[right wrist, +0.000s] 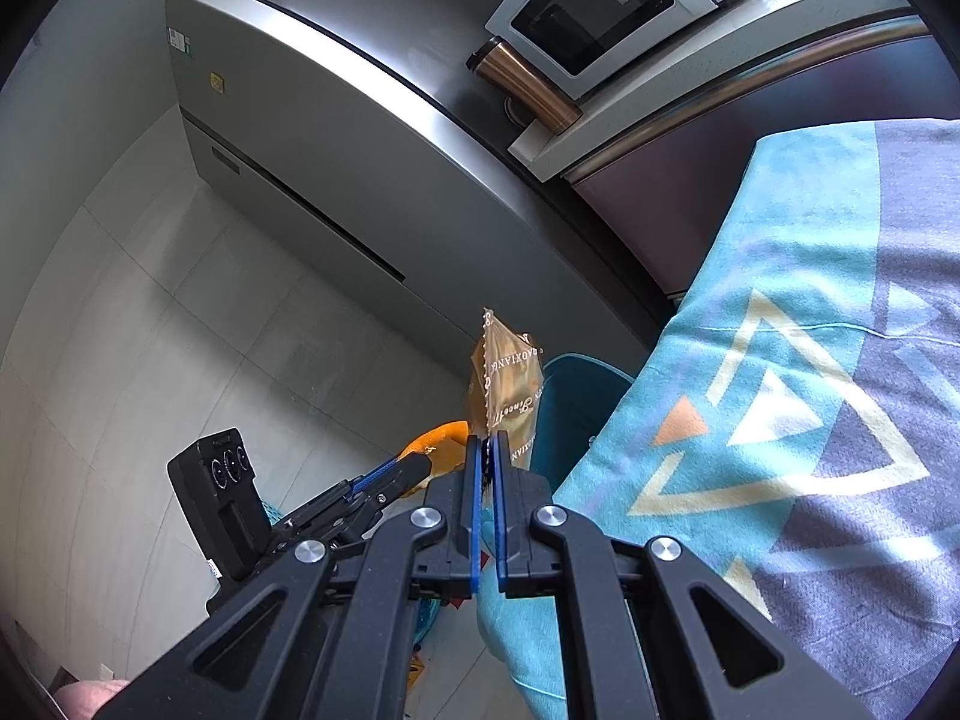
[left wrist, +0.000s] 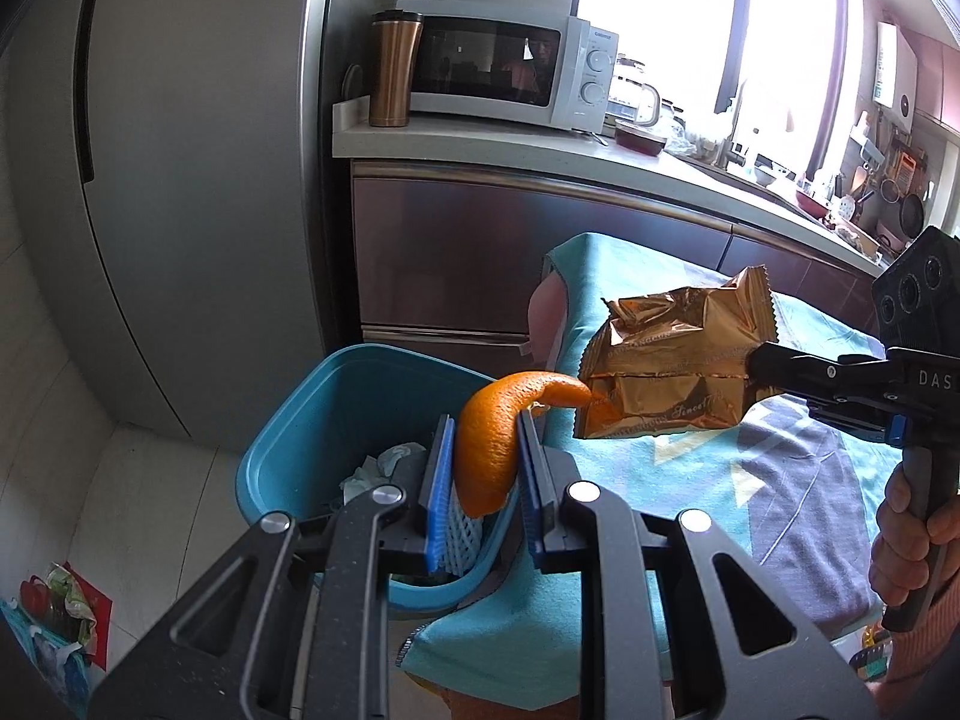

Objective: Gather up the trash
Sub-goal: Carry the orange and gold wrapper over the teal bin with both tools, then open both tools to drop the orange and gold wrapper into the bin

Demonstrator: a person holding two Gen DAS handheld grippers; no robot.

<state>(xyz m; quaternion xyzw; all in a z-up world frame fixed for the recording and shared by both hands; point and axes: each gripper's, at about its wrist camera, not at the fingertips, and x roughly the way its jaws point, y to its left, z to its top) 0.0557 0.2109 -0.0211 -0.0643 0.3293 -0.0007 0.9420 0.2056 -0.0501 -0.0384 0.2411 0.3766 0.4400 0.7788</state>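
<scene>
A: Left wrist view: the left gripper (left wrist: 483, 468) has its jaws pinching a curved orange peel (left wrist: 498, 438) above the blue plastic bin (left wrist: 312, 414). Its long axis rises, tip bending toward the wrapper.

B: And the right gripper (right wrist: 487, 462)?

A: Jaws pressed onto a crinkled gold foil snack wrapper (left wrist: 672, 366), just past the bin's rim, long axis pointing binward.

B: I'd centre both over the bin before releasing, peel first.

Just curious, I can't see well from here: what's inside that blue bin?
Inside the blue bin are crumpled pale tissue and white foam fruit netting. The left gripper and its orange peel hide the rest, including the bottom.
</scene>
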